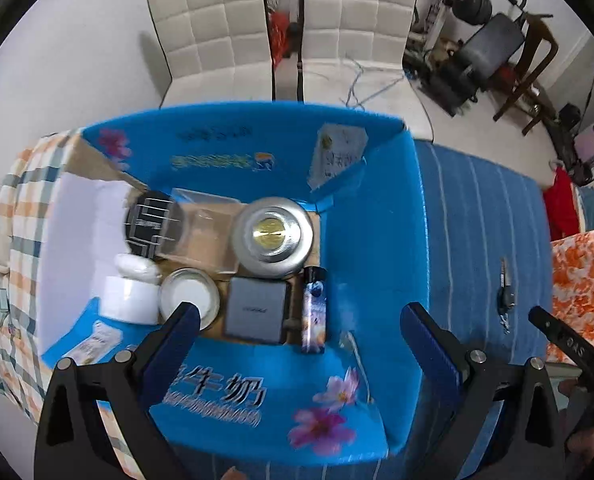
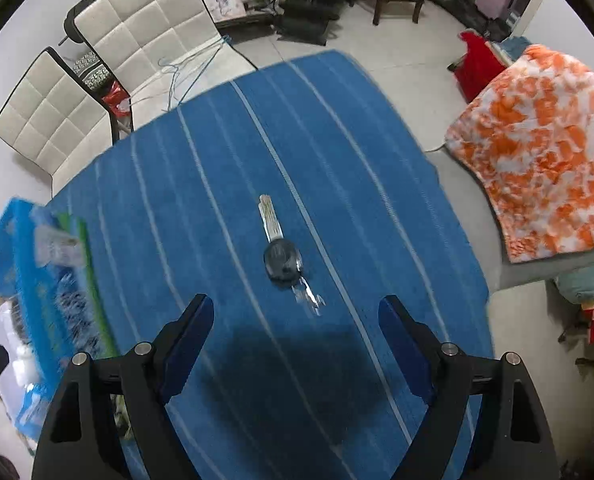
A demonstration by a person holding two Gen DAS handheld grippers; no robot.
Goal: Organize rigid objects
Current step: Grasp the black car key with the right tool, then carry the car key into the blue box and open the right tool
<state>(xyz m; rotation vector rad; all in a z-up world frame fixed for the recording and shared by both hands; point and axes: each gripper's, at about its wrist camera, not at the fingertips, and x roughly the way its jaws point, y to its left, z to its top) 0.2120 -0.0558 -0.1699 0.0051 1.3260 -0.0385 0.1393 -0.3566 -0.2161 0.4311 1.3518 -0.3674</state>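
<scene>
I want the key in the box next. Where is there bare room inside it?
The box floor is crowded: round tin, grey case, spray can, white jar. Bare cardboard shows only between the black comb and the tin. The key lies alone on the blue cloth.

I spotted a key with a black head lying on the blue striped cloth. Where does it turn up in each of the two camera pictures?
Left wrist view: the key lies far right on the striped cloth, outside the blue box.
Right wrist view: the key lies mid-picture, ahead of the open right gripper.
Shared landmark: the orange-and-white blanket, to the key's right in both.
</scene>
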